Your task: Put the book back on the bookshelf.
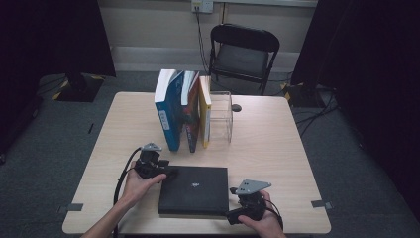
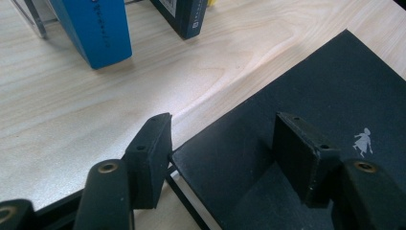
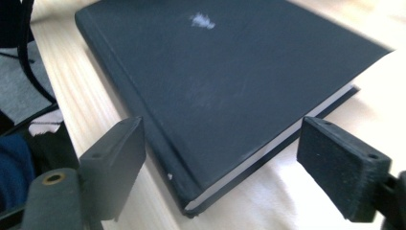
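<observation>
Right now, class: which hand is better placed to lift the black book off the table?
Left. The left gripper already straddles a corner of the black book, fingers open around its edge. The right gripper is open too, but the book's corner lies just ahead of it.

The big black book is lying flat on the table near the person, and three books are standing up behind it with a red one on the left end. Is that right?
Not quite. The black book does lie flat on the table near the person, and three books stand behind it, but the one on the left end is a blue book, not red. The high view shows this, and the left gripper view shows its blue spine too.
</observation>
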Available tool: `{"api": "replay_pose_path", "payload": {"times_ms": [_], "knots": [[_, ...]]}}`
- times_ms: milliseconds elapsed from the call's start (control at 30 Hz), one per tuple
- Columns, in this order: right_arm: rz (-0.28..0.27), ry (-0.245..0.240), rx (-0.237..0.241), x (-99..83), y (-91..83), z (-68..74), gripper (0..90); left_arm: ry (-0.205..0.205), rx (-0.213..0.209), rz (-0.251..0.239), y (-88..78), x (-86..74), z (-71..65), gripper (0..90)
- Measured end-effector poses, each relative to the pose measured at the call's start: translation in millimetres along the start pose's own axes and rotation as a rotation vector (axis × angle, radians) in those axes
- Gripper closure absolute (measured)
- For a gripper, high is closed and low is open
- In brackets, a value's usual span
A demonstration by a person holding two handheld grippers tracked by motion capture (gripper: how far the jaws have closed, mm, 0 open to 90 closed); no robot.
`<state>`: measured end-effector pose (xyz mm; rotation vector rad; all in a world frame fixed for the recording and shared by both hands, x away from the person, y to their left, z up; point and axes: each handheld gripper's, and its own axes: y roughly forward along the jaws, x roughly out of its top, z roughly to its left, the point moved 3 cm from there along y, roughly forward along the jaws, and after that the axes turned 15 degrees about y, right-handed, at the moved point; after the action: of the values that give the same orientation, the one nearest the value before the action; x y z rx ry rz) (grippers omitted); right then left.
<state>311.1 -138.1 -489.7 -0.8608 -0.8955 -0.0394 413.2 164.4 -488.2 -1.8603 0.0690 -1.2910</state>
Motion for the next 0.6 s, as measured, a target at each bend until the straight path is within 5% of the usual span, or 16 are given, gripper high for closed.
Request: {"api": "replay_pose_path", "payload": {"times_ms": [400,500,600], "knots": [[0.026,-0.055,-0.033,-4.1,7.2,3.6,12.7,-0.012,-0.040,-0.028,8.3,-1.4,-0.2,30.8],[0.088,-0.047,-0.007,-7.6,11.4,3.0,16.1,-0.008,-0.033,-0.020,10.0,0.2,-1.4,29.0],[0.060,-0.068,-0.040,-6.5,12.0,5.5,15.7,-0.007,-0.031,-0.023,10.0,0.0,-1.6,29.0]]}}
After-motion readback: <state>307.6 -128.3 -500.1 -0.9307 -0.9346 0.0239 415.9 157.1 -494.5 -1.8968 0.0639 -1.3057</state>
